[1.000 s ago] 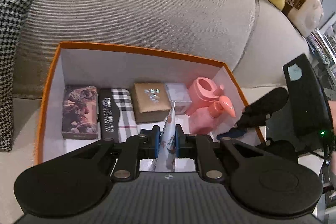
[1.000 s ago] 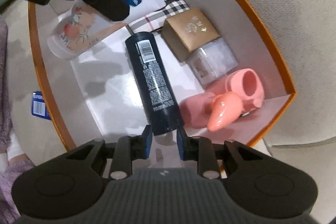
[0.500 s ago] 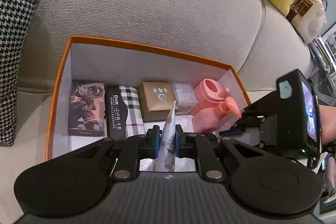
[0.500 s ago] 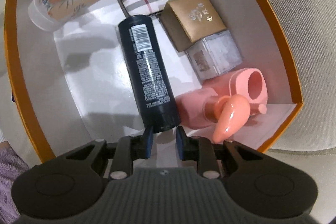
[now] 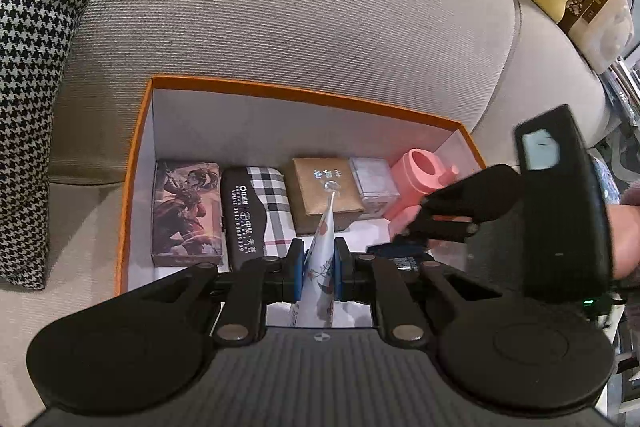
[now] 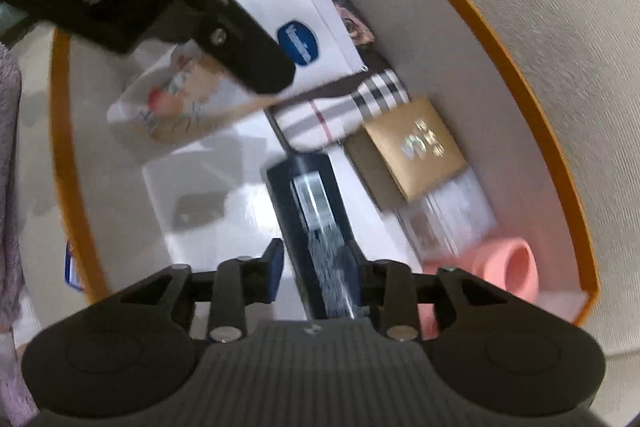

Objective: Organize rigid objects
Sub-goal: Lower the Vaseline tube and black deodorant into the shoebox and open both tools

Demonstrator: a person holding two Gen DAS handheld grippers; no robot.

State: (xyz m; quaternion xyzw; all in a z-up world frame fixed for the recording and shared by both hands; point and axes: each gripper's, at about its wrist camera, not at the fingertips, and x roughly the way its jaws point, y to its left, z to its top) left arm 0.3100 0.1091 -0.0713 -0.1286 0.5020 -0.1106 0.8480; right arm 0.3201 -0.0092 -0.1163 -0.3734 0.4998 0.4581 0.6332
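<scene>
My left gripper (image 5: 316,269) is clamped on the flat crimped end of a soft tube (image 6: 208,87), which hangs over the near half of the orange box (image 5: 136,155). The tube looks light and squashy; the crimp is the stiffest place to pinch, and its round cap end would likely slip. A blue oval on it reads "Vaseline", as far as I can make out.

My right gripper (image 6: 316,267) is opening, with the dark bottle (image 6: 316,211) lying between its jaws on the box floor, beside the gold carton (image 6: 416,147). The bottle looks rigid, smooth and likely to roll; I'd take it across the middle. Its white label is too blurred to read.

The plaid case (image 5: 250,211) carries white print, including "VIPLINE" and a string of digits I cannot read with certainty.
</scene>
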